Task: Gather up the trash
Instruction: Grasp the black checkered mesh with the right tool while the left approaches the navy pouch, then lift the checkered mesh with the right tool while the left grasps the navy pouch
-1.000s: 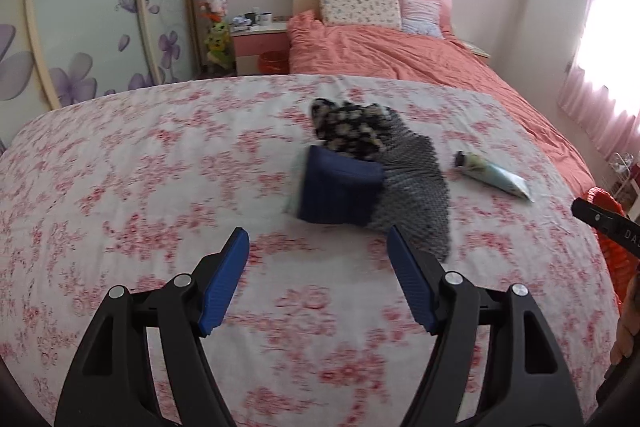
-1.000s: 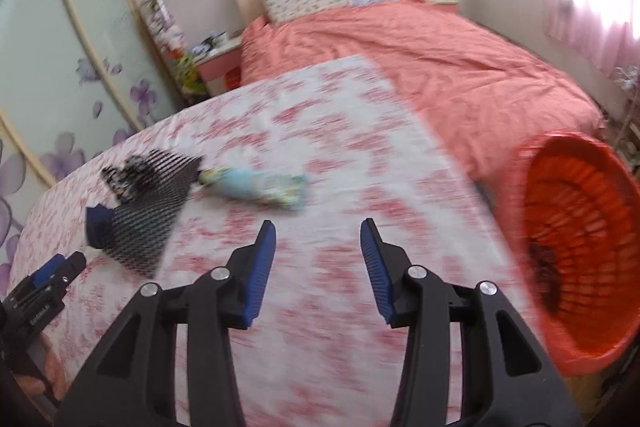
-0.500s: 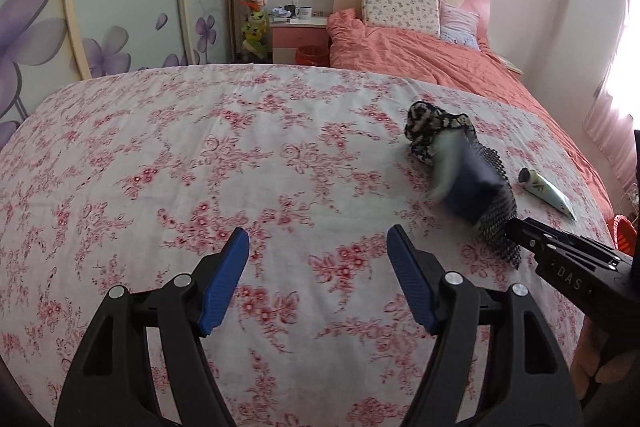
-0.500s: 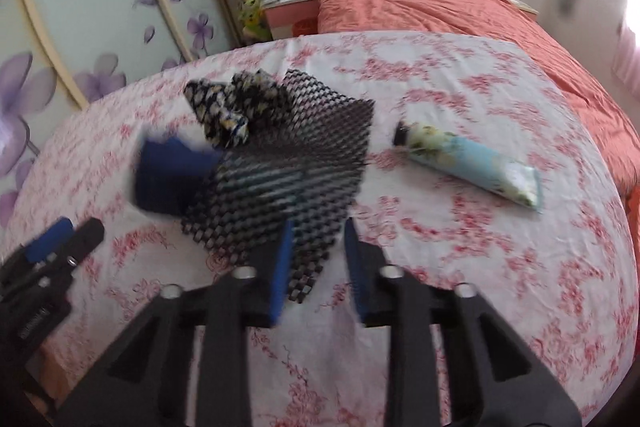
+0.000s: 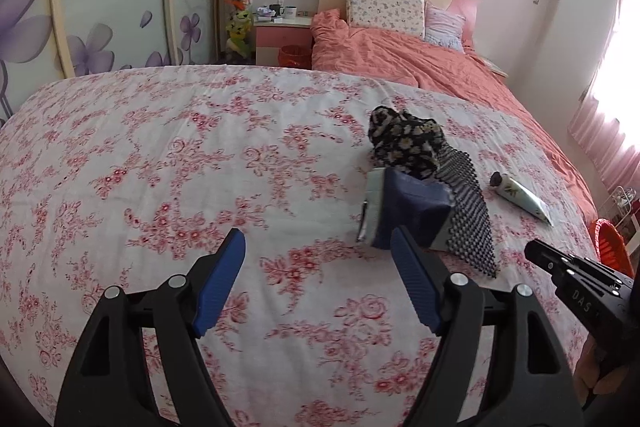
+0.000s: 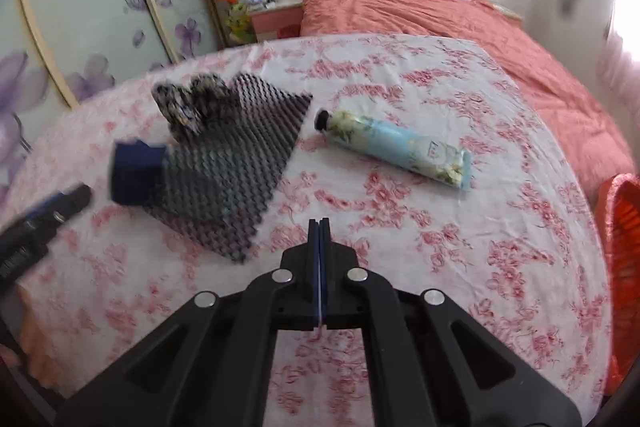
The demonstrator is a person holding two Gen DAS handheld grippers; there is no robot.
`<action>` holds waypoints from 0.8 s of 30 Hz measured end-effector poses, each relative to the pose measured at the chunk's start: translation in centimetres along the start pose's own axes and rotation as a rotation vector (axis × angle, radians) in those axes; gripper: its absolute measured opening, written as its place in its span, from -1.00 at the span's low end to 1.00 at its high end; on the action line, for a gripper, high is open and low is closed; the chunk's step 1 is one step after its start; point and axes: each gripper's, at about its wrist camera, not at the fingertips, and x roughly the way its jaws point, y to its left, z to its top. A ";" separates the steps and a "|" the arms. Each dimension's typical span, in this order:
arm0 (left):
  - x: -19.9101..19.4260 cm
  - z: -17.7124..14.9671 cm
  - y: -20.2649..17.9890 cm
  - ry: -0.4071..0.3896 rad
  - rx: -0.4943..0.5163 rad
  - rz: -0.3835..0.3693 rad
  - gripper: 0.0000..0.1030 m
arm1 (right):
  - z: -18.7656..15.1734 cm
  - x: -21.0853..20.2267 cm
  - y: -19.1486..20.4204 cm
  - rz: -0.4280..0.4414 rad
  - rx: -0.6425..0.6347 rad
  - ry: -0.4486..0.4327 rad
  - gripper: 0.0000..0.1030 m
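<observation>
Only right view, basket (image 6: 622, 267) interior, tube (image 6: 396, 151) label

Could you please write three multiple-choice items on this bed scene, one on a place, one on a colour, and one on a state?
1. Where does the hand cream tube lie relative to the black mesh mat in the right wrist view?
A. On top of it
B. To its right, apart from it
C. Under it

2. What colour is the basket at the bed's edge?
A. Orange-red
B. Green
C. White

3. How do the right tongs stand?
A. Wide open
B. Shut on the tube
C. Shut, holding nothing

Answers:
1 B: a strip of floral sheet shows between tube and mat.
2 A: its lattice wall is orange-red.
3 C: the blue pads meet with nothing between them, while the left tongs are open.
</observation>
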 end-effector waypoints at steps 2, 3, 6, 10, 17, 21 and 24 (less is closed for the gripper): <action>-0.1 0.0 -0.3 -0.002 0.006 0.001 0.45 | 0.5 0.0 0.8 0.045 0.009 0.002 -0.51; -0.1 -0.1 -0.4 -0.003 0.009 0.005 0.45 | 0.8 0.3 1.4 0.050 0.004 -0.002 -0.45; -0.4 -0.2 -0.4 -0.006 0.022 0.018 0.45 | 2.2 1.7 2.9 0.034 0.012 -0.011 -0.45; -0.4 -0.5 0.1 -0.004 0.031 0.036 0.45 | 4.5 3.8 3.5 0.015 0.062 -0.009 -0.45; 0.3 -0.3 0.9 0.006 -0.006 0.012 0.45 | 5.8 6.8 4.1 -0.035 0.019 0.027 -0.40; 0.4 0.1 0.4 0.001 -0.013 -0.015 0.45 | 5.0 6.6 4.3 -0.053 -0.047 0.000 -0.83; 0.1 0.4 -0.1 -0.008 -0.016 -0.039 0.45 | 4.6 5.7 3.4 -0.016 -0.020 0.010 -0.86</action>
